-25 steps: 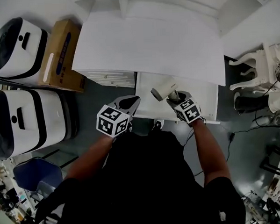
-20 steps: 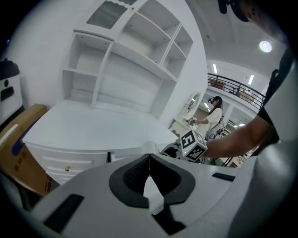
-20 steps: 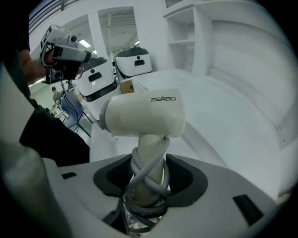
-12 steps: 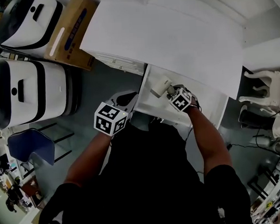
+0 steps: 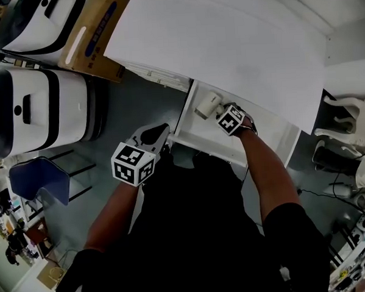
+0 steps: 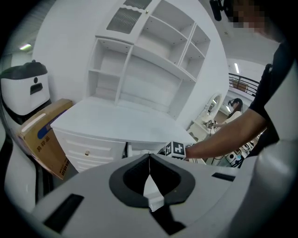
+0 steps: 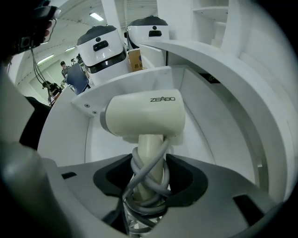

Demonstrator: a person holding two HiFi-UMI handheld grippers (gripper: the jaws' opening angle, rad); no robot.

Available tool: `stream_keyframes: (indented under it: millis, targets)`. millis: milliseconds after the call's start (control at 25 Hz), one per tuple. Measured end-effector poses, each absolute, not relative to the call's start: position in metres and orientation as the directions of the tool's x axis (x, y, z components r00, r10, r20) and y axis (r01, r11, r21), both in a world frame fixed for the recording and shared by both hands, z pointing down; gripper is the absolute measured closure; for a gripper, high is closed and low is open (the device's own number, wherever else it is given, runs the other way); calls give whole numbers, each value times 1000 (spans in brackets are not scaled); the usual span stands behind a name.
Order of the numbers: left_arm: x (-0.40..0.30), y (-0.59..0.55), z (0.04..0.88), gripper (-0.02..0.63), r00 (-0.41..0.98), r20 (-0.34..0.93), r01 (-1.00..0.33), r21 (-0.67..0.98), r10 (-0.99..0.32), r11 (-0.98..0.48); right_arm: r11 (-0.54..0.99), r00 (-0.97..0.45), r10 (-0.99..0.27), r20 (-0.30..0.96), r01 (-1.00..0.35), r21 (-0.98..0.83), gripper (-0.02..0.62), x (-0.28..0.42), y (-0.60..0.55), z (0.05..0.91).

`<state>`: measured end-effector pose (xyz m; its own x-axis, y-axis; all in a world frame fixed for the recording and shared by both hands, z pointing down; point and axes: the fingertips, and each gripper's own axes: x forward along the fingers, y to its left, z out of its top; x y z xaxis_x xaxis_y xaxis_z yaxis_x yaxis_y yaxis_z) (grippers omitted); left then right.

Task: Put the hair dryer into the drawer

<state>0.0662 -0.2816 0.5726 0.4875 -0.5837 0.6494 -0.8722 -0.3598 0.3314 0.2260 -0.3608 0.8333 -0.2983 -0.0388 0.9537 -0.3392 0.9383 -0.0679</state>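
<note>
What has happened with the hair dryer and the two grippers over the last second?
The right gripper has carried the hair dryer lower and deeper into the open drawer, toward its left side, still clamped on the cord-wrapped handle. The left gripper stays shut and empty outside the drawer, which stays open.

Even indoor light, fisheye-warped edges

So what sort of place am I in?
Likely a lab mock-up of a bedroom, not a home: a white dresser with an open drawer, big white machines beside it, and a cardboard box.
</note>
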Motion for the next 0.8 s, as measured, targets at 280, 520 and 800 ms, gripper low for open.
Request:
stream_keyframes:
  millis: [280,520,800]
  targets:
    - [51,-277,574,595,464,659,-886,325,-592,-332,944,-288,-34,957,-323,-63,365,214,-363,842]
    - [46,-279,572,595,465,659,-885,323,-592,-336,950,-277,-41,960,-309,-49,365,211,-366,844]
    - [38,-279,571,595,468,657,-883,322,-591,-341,950,-247,-49,968,-311,-31,365,215,-365,853]
